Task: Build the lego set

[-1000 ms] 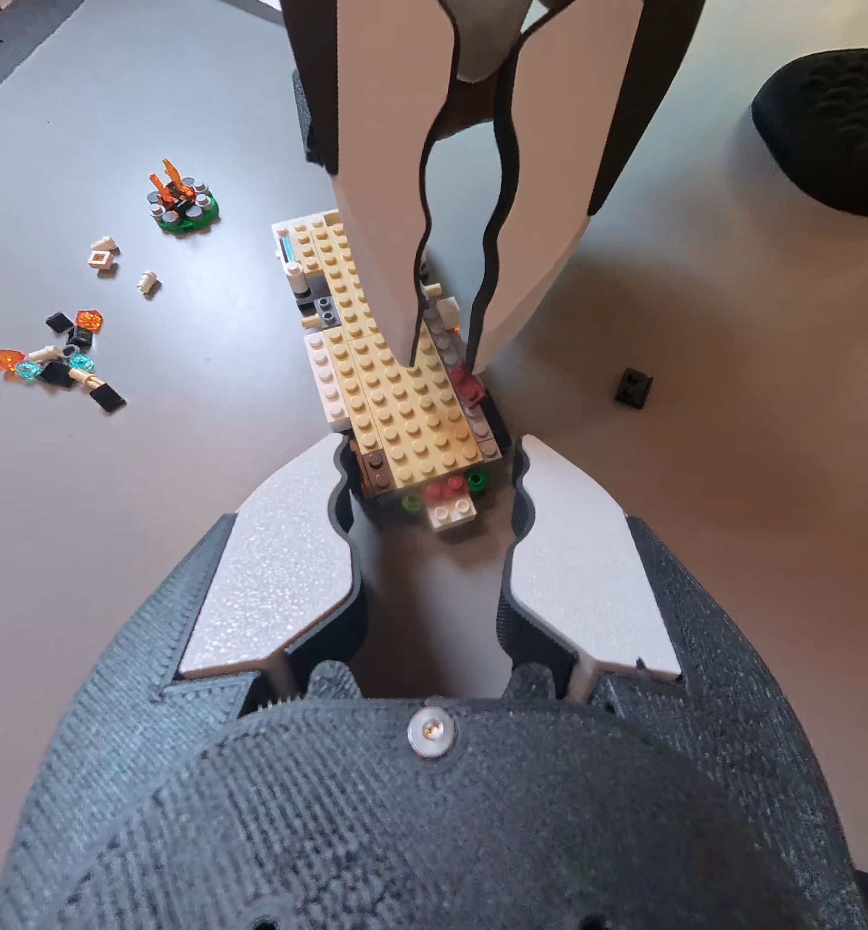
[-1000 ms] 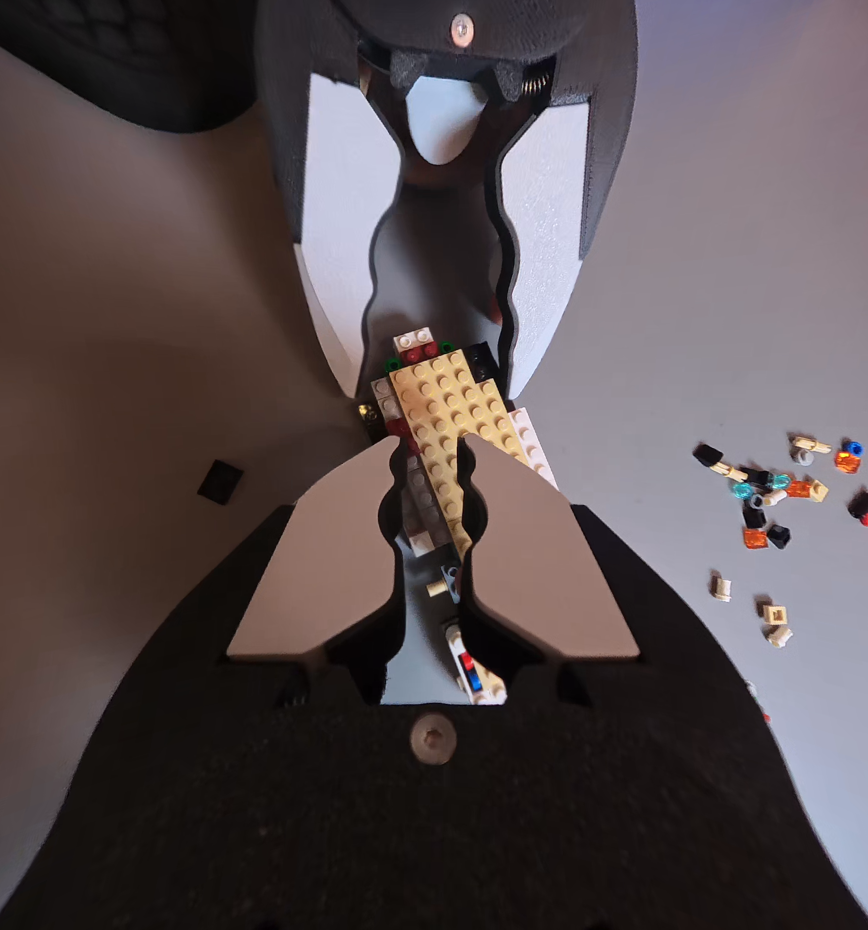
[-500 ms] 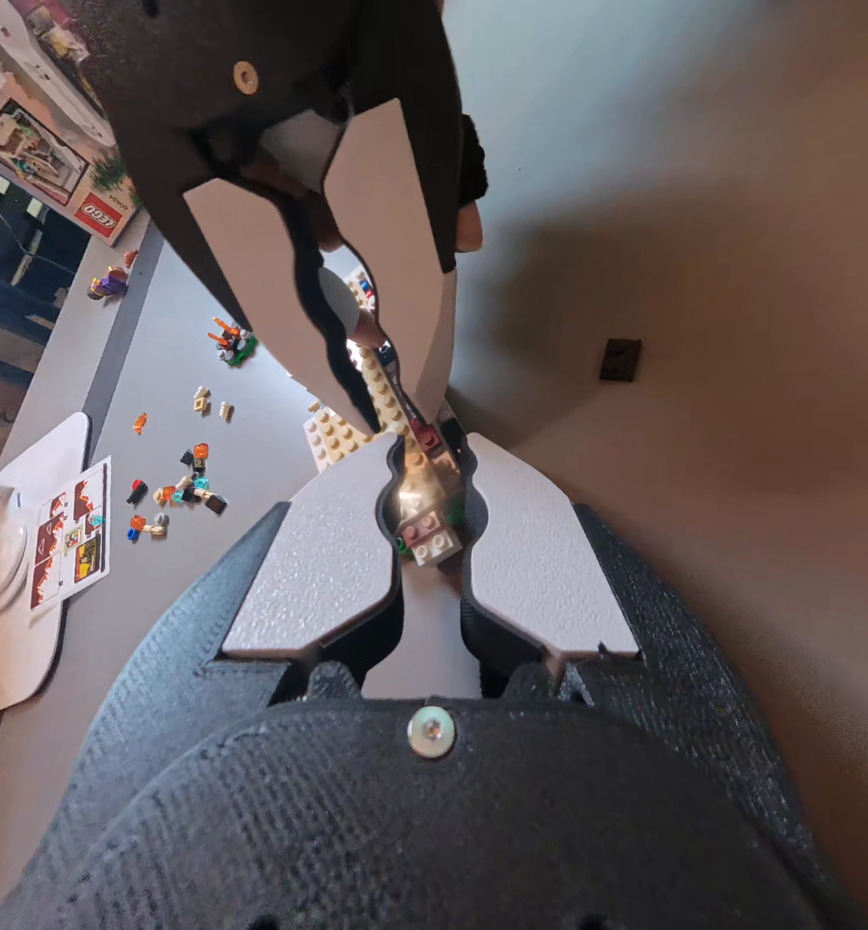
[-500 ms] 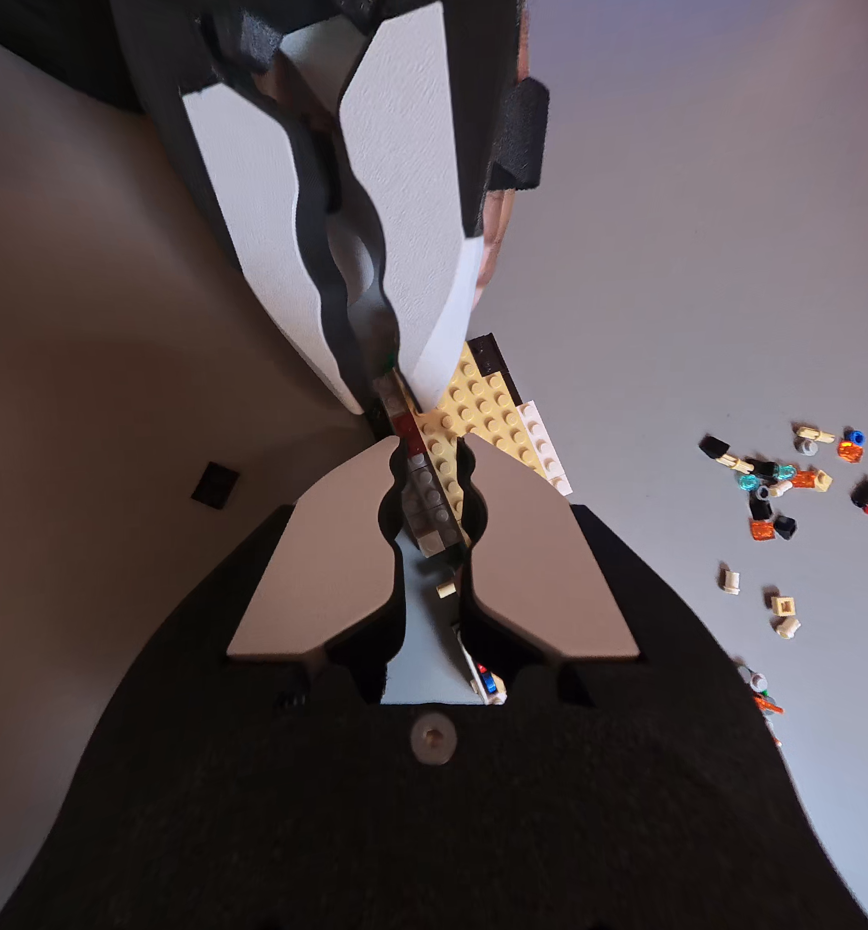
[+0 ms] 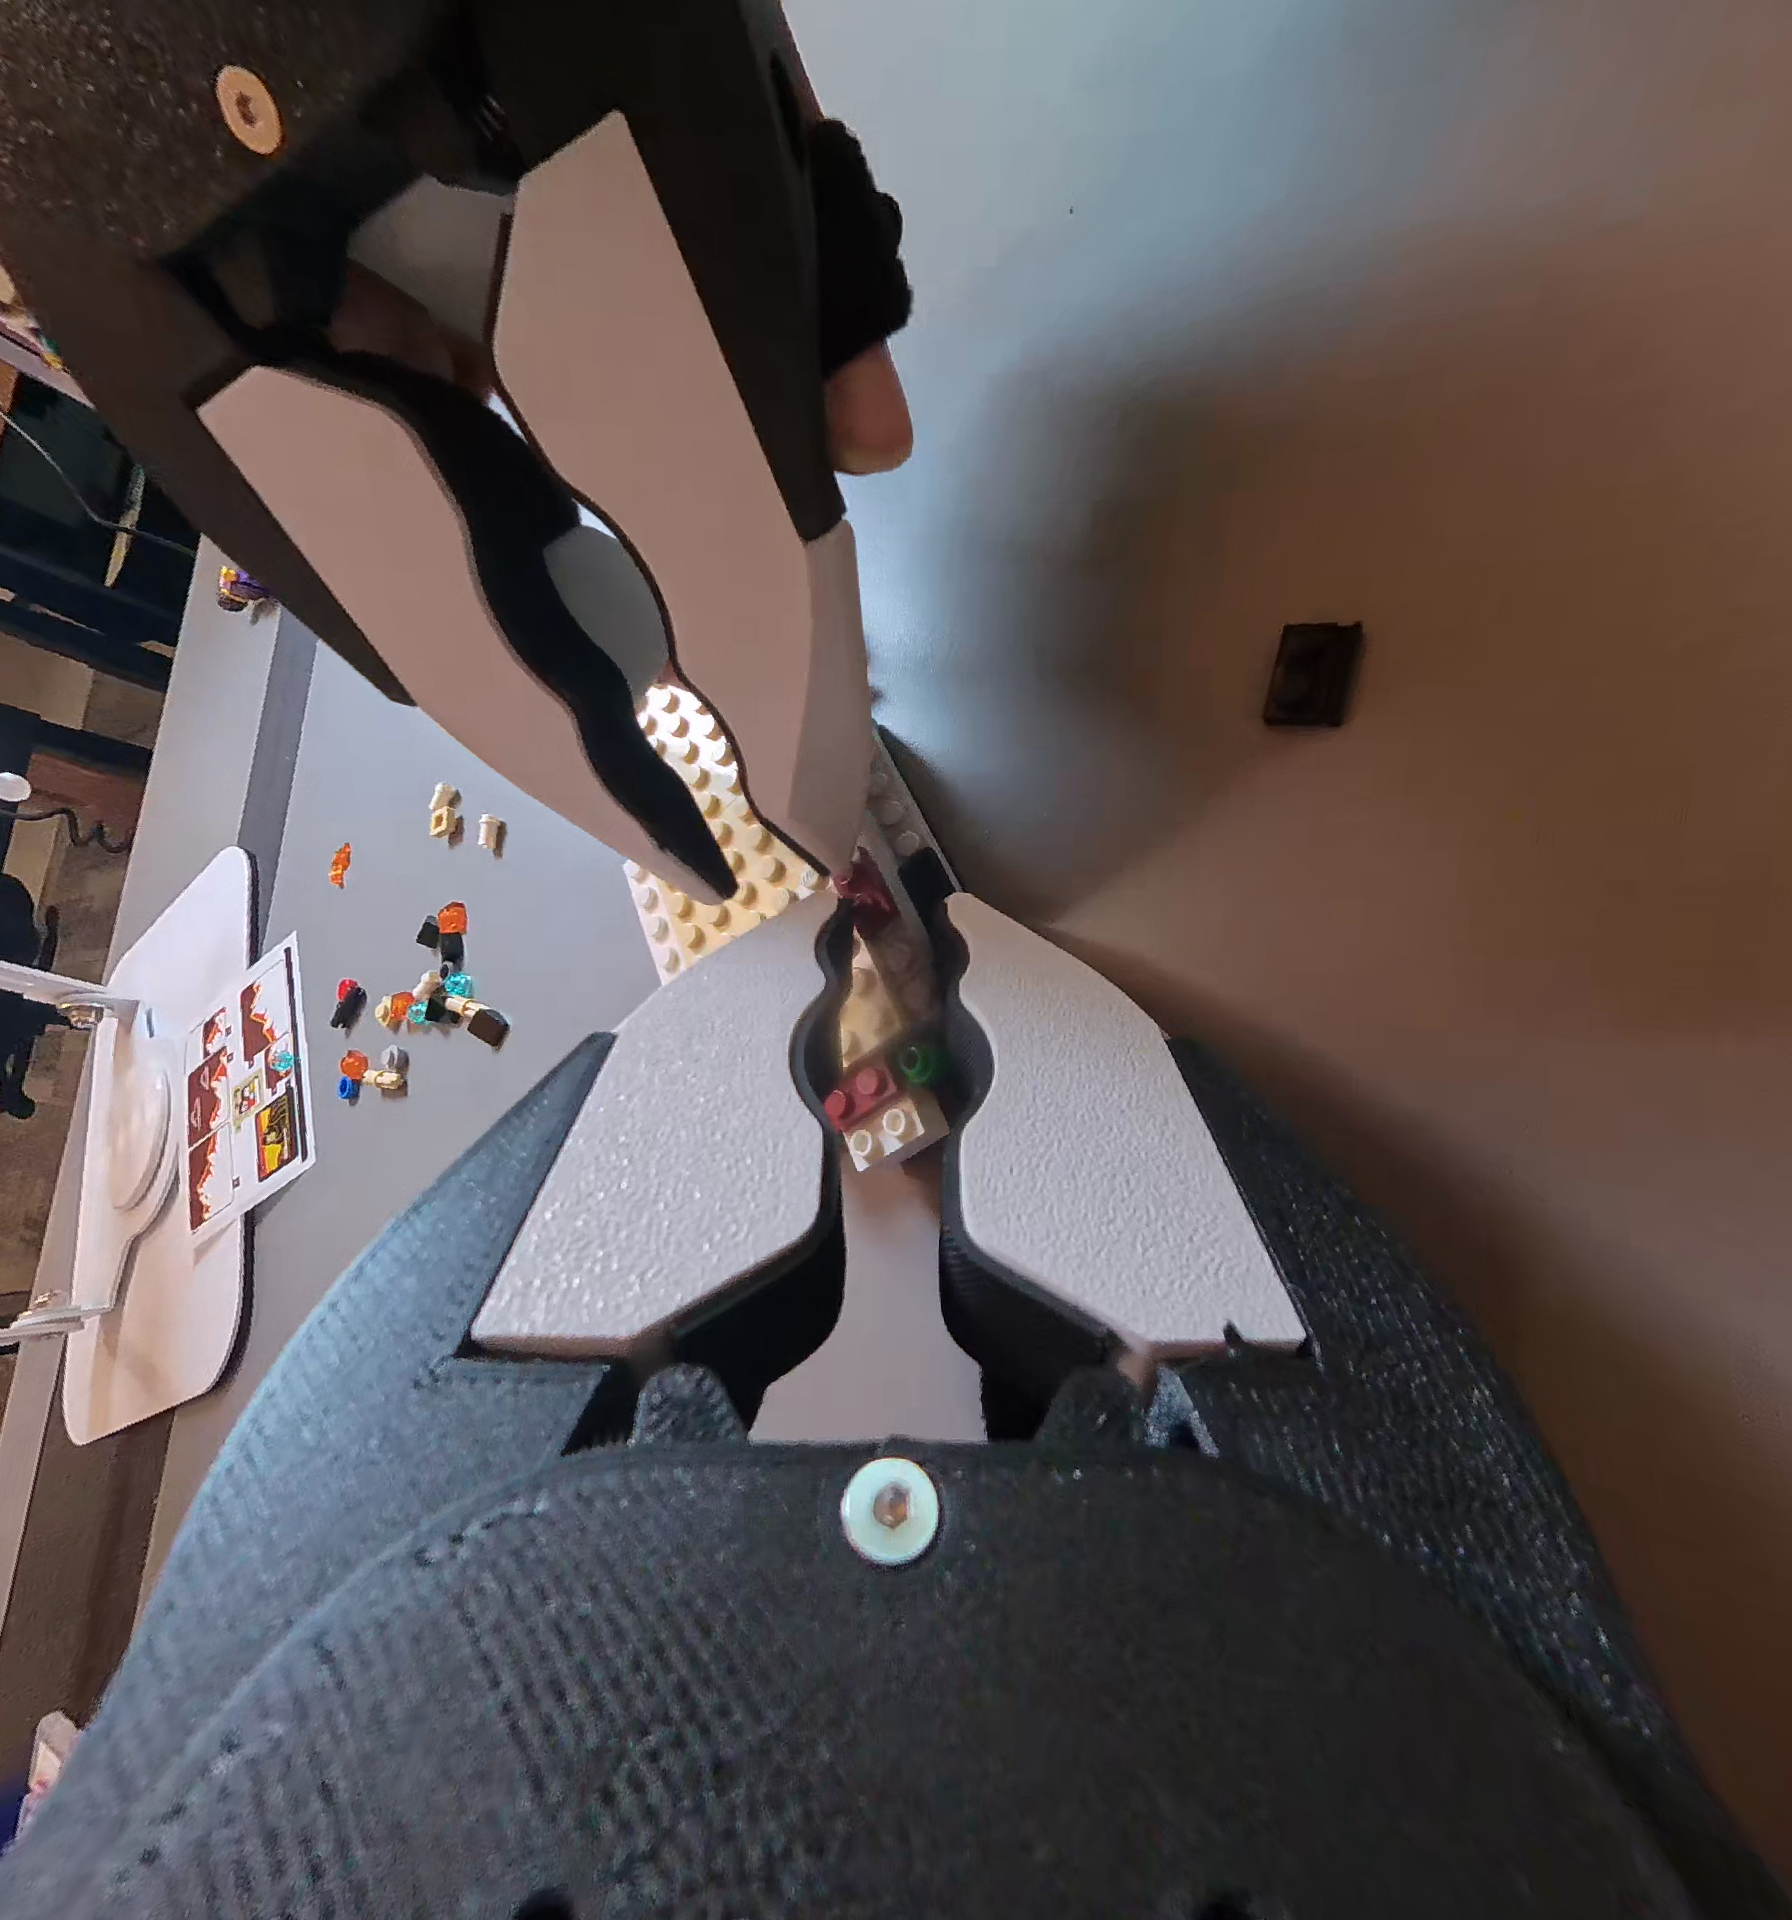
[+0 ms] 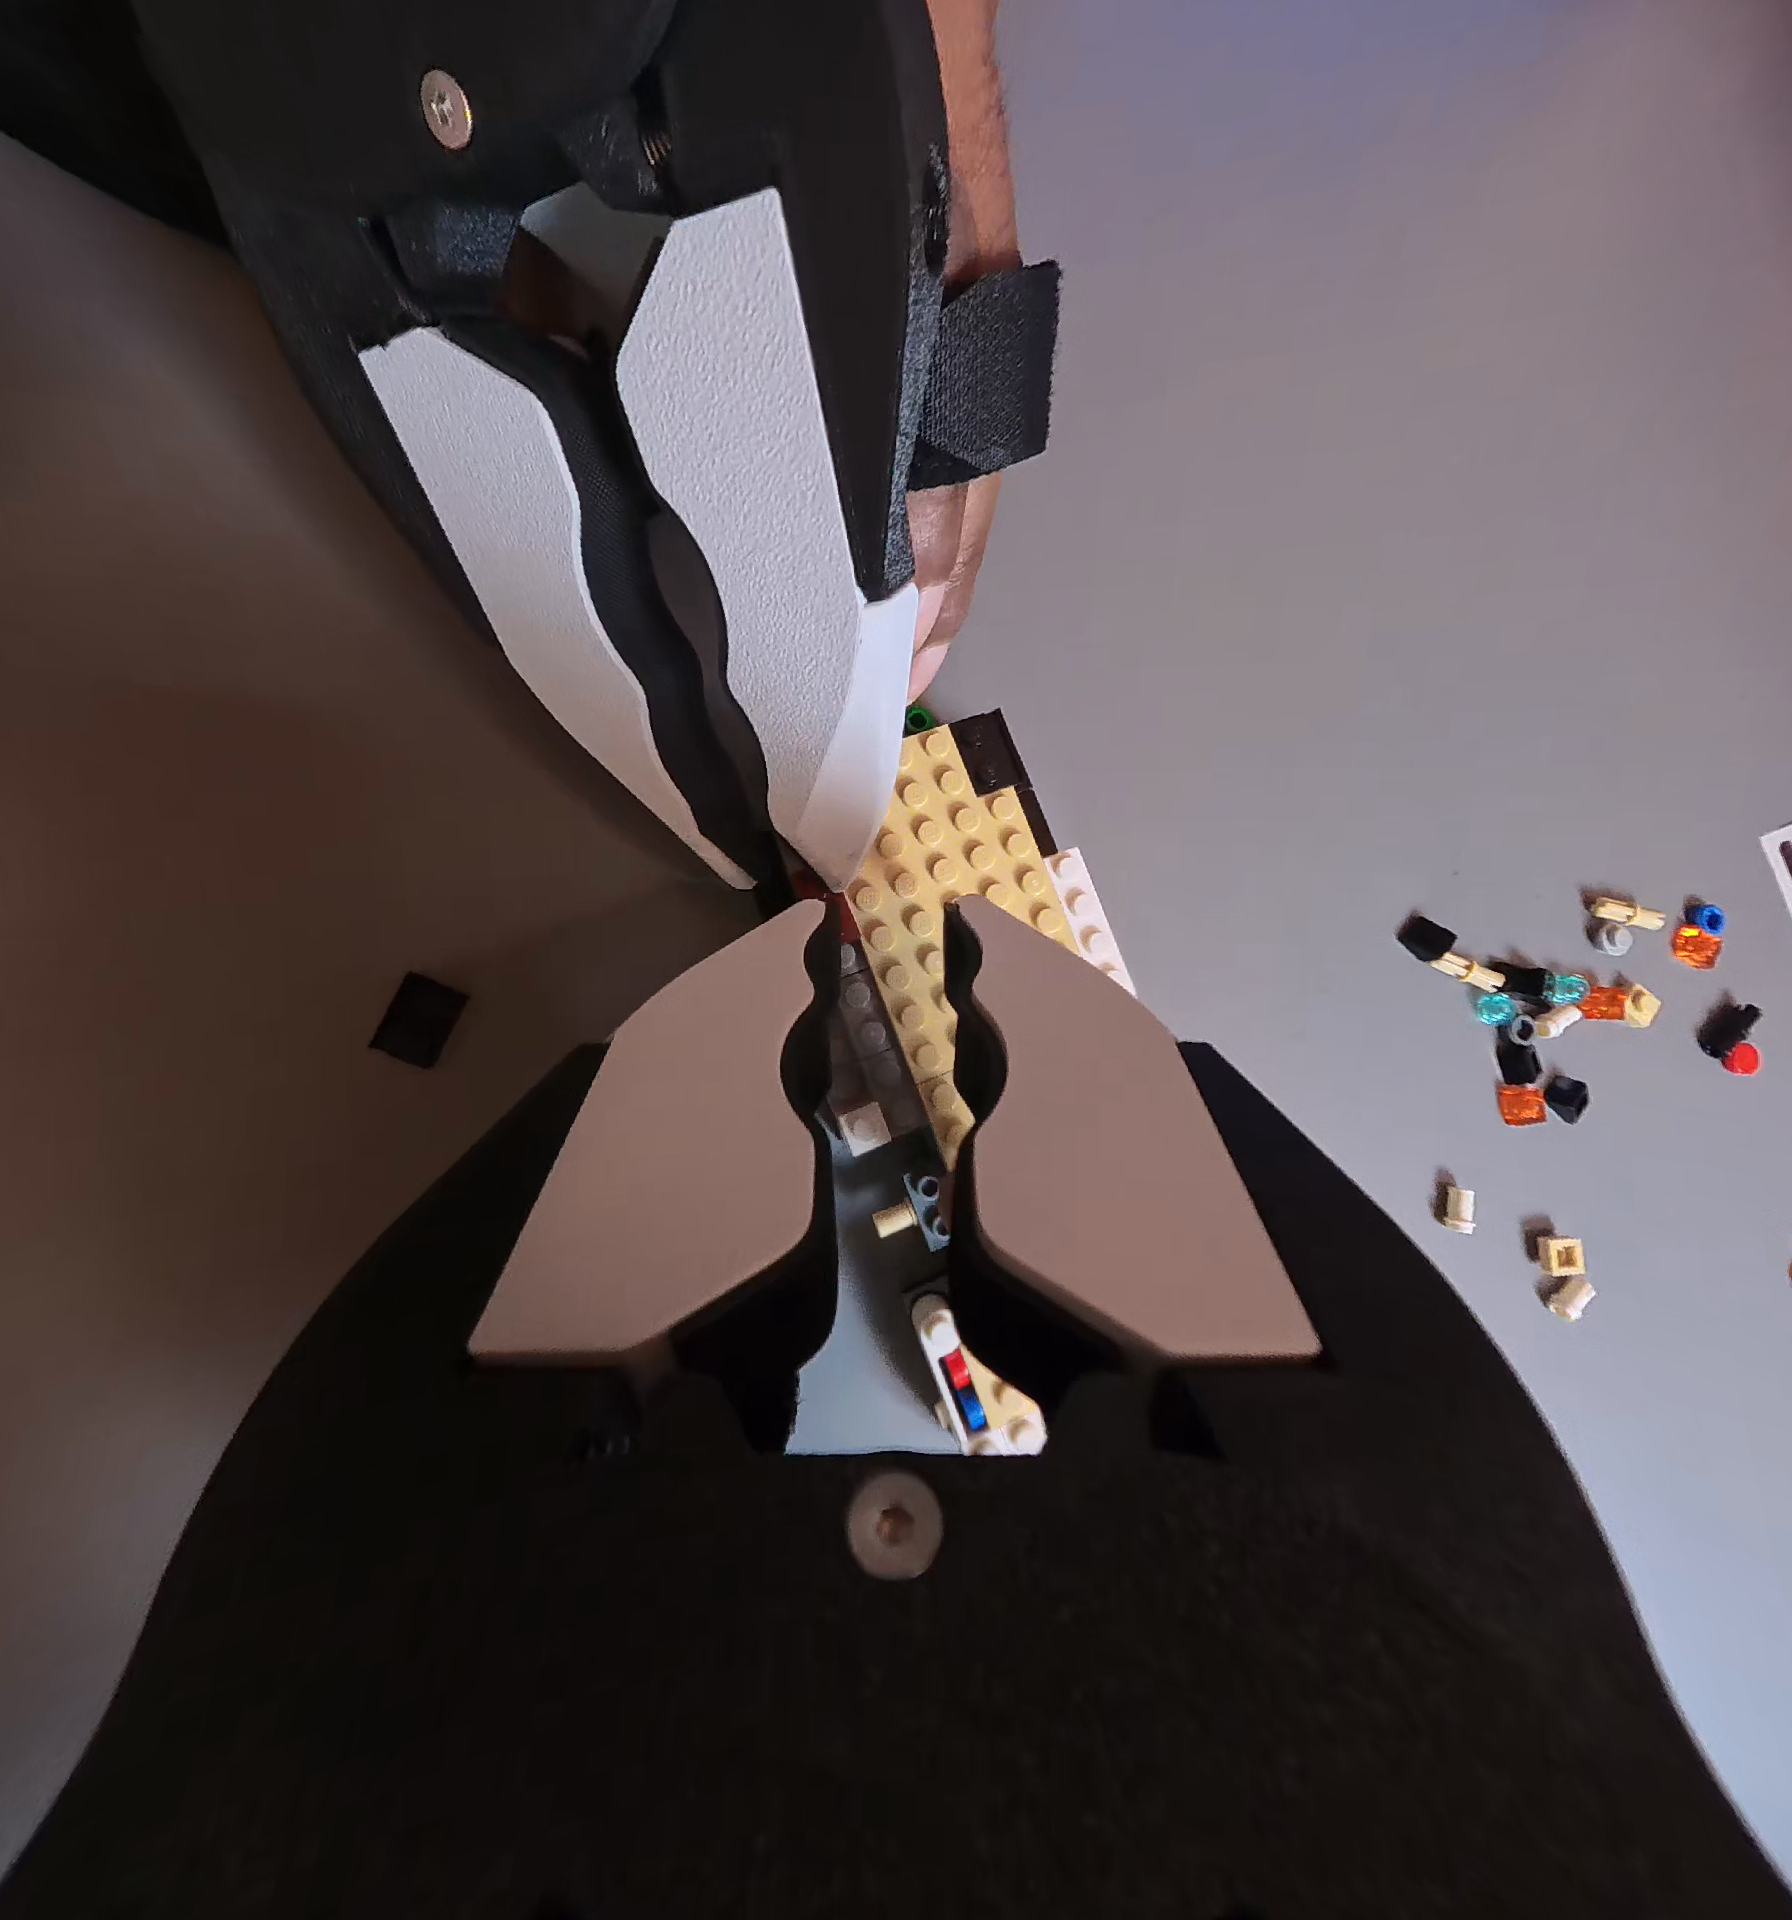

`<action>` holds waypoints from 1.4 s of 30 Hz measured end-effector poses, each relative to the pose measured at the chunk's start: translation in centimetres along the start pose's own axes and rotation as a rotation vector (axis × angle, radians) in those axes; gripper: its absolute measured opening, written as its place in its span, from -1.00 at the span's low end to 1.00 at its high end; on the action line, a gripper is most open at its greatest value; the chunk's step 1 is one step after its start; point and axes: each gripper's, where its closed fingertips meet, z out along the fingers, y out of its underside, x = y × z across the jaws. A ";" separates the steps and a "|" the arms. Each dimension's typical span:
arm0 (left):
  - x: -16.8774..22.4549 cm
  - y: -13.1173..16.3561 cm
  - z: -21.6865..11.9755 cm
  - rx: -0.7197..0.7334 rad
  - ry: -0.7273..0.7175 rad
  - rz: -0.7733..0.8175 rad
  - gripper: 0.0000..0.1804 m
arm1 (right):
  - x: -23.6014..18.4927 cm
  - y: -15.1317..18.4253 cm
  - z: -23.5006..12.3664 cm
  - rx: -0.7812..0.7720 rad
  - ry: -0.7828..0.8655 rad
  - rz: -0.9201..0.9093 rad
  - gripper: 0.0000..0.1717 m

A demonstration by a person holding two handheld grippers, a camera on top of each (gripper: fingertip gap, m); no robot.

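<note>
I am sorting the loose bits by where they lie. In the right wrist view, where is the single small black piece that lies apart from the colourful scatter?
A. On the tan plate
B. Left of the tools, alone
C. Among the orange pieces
B: the small black piece lies alone on the table left of the tools, far from the colourful scatter on the right.

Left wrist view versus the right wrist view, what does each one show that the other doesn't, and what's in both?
Only the left wrist view shows the white stand base at the table's edge and the room beyond it. Only the right shows the small white piece with red and blue bits behind its fingers. Both show the tan brick build, clamped by the left gripper and right gripper, the loose small pieces and the black tile.
</note>
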 end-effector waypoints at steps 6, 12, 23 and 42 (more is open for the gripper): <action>0.1 0.0 -0.2 0.013 0.023 -0.043 -0.75 | -0.1 -0.1 -0.6 0.018 0.011 -0.003 -0.78; -0.3 0.1 -0.5 0.023 0.038 -0.108 -0.68 | -0.6 0.4 -0.9 0.034 0.025 0.018 -0.78; -0.5 0.2 -2.5 0.078 0.132 -0.220 -0.69 | -4.8 1.7 0.2 -0.081 -0.034 -0.004 -0.81; 1.0 -2.9 -2.6 0.185 0.052 -0.047 -0.79 | -5.1 -2.5 -2.2 0.218 -0.334 0.382 -0.96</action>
